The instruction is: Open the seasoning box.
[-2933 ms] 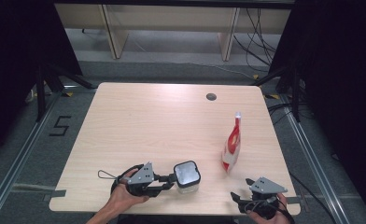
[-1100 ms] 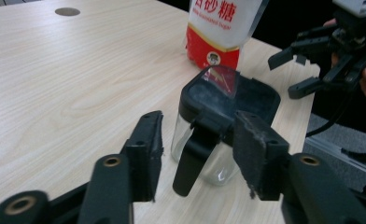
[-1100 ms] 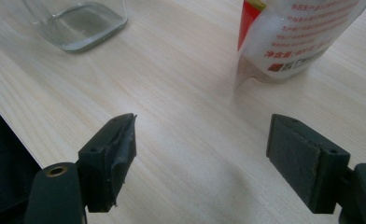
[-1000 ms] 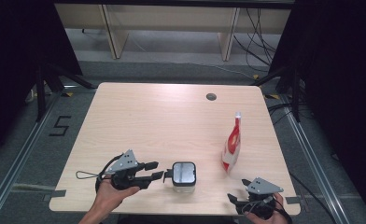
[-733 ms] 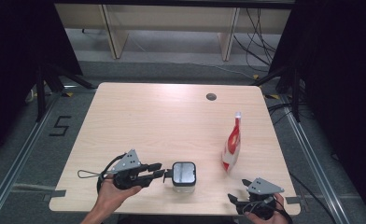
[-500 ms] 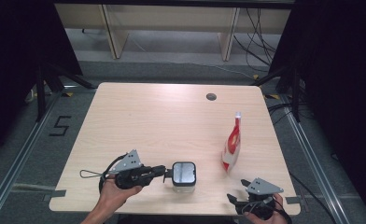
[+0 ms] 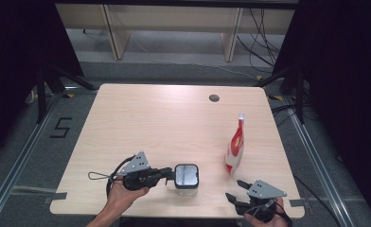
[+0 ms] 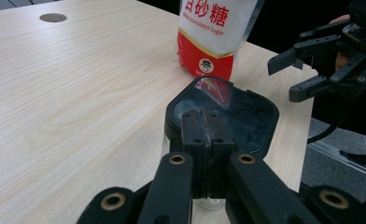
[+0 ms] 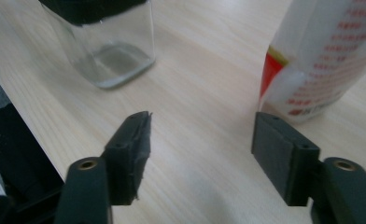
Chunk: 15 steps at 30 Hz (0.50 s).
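A square glass jar (image 7: 187, 176) with a black lid (image 8: 249, 116) stands near the table's front edge. My left gripper (image 7: 171, 174) lies just left of it. In the left gripper view its jaws (image 8: 208, 119) are pressed together with nothing between them, and the tips reach the lid's near edge. A red and white sugar bag (image 7: 235, 144) stands upright to the right of the jar (image 9: 111, 51). My right gripper (image 7: 235, 189) sits at the front right corner, open and empty (image 9: 202, 140). The jar is ahead on its left and the bag (image 9: 321, 60) ahead on its right.
The light wooden table (image 7: 150, 118) has a round cable hole (image 7: 214, 98) near its far edge. Metal floor rails (image 7: 18, 156) run along both sides. The right gripper (image 8: 307, 70) shows beyond the jar in the left gripper view, next to the bag (image 8: 209, 42).
The left gripper held the jar 2.9 s ago, then stood back to the left of it. Since then it has slid right until its shut tips meet the lid. The right gripper hardly moved.
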Available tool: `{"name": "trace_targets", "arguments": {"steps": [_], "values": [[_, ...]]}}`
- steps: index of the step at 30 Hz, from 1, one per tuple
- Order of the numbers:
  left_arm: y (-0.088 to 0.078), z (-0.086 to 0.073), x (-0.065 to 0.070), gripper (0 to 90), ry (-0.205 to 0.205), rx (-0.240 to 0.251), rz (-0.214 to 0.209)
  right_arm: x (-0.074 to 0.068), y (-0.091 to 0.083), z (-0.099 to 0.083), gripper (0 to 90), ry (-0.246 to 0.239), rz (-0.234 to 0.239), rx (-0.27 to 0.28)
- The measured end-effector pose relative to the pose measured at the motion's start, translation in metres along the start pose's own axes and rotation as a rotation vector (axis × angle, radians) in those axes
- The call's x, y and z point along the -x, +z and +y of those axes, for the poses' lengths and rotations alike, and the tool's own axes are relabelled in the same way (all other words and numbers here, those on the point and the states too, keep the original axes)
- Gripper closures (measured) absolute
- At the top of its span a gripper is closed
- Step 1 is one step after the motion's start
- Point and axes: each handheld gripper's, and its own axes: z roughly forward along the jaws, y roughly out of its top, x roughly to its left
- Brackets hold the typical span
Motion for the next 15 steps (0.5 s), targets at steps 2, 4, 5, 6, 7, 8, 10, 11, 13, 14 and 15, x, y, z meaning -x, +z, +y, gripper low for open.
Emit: {"name": "trace_targets", "arguments": {"steps": [2,4,5,6,7,8,10,11,13,14,15], "values": [[0.000,-0.001,-0.001,88.9,0.012,-0.009,0.003,-0.003,0.001,0.003,46.0,0.009,0.000,0.010],[0.001,-0.001,-0.001,88.9,0.011,-0.003,-0.003,-0.002,0.003,0.005,48.3,-0.020,-0.004,0.028],[0.001,-0.003,0.000,88.9,-0.013,-0.009,0.007,-0.003,0.005,0.006,49.0,-0.027,0.001,0.028],[0.001,-0.003,0.000,88.9,-0.013,-0.009,0.005,-0.004,0.007,0.007,49.5,-0.034,0.013,0.034],[0.002,-0.002,-0.001,88.9,0.012,-0.013,0.009,-0.007,0.007,0.008,50.4,-0.003,0.013,0.029],[0.002,-0.002,0.000,88.9,0.006,-0.009,0.013,-0.006,0.009,0.010,51.9,-0.034,0.017,0.046],[0.002,-0.002,0.000,88.9,0.006,-0.007,0.009,-0.008,0.012,0.013,53.7,-0.039,0.017,0.058],[0.003,-0.002,0.001,88.9,-0.005,-0.004,0.007,-0.010,0.013,0.014,54.9,-0.034,0.024,0.056],[0.003,-0.001,0.000,88.9,0.010,-0.006,0.000,-0.012,0.016,0.017,58.3,-0.061,0.026,0.065],[0.003,-0.001,0.000,88.9,0.007,-0.008,0.000,-0.012,0.016,0.017,58.3,-0.061,0.026,0.065],[0.003,-0.002,0.001,88.9,0.000,-0.009,0.007,-0.012,0.017,0.018,59.1,-0.065,0.022,0.071]]}}
